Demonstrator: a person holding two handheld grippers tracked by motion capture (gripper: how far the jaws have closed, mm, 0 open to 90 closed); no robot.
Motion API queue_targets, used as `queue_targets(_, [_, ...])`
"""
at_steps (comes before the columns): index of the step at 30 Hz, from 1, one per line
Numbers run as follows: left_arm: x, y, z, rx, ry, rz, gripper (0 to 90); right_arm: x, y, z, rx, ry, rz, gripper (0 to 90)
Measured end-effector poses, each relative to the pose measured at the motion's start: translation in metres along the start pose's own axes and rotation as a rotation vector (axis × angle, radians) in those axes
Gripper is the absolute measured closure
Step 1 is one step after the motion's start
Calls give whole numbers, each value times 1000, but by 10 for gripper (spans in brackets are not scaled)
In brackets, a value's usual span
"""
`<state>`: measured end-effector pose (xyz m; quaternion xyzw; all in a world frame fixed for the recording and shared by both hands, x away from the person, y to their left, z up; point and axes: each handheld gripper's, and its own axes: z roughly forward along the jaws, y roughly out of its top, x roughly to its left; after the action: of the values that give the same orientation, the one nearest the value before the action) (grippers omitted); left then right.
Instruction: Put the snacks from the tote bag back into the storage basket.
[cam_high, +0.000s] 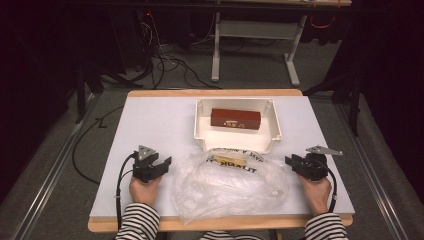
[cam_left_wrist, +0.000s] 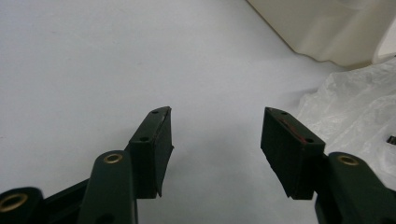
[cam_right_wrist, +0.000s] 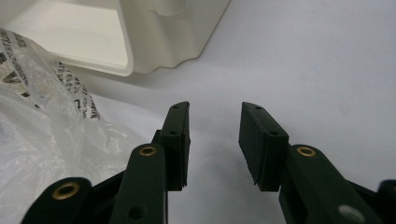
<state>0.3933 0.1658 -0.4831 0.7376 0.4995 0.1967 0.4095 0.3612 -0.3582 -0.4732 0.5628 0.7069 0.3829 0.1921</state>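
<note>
A clear plastic bag (cam_high: 231, 182) with black print lies crumpled at the table's near middle. Behind it stands a white tray (cam_high: 202, 127) holding a dark red box (cam_high: 235, 119). My left gripper (cam_high: 161, 162) rests on the table just left of the bag, open, with only bare tabletop between its pads (cam_left_wrist: 156, 149); the bag (cam_left_wrist: 355, 116) shows at the right of its view. My right gripper (cam_high: 291, 162) sits at the bag's right edge, open, nothing between its jaws (cam_right_wrist: 214, 140). The bag (cam_right_wrist: 46, 126) lies left of it, the tray's corner (cam_right_wrist: 154, 37) beyond.
The white tabletop (cam_high: 150, 125) has free room at the left and far left. The table's wooden front edge (cam_high: 220, 223) runs close to the bag. Cables trail from each gripper. Dark floor and table legs lie beyond the far edge.
</note>
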Motion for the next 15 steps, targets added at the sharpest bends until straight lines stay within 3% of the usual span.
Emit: queue_targets(15, [-7,-2,2,-8,27,41,426,2,-5,3,-17,-11,-1,601])
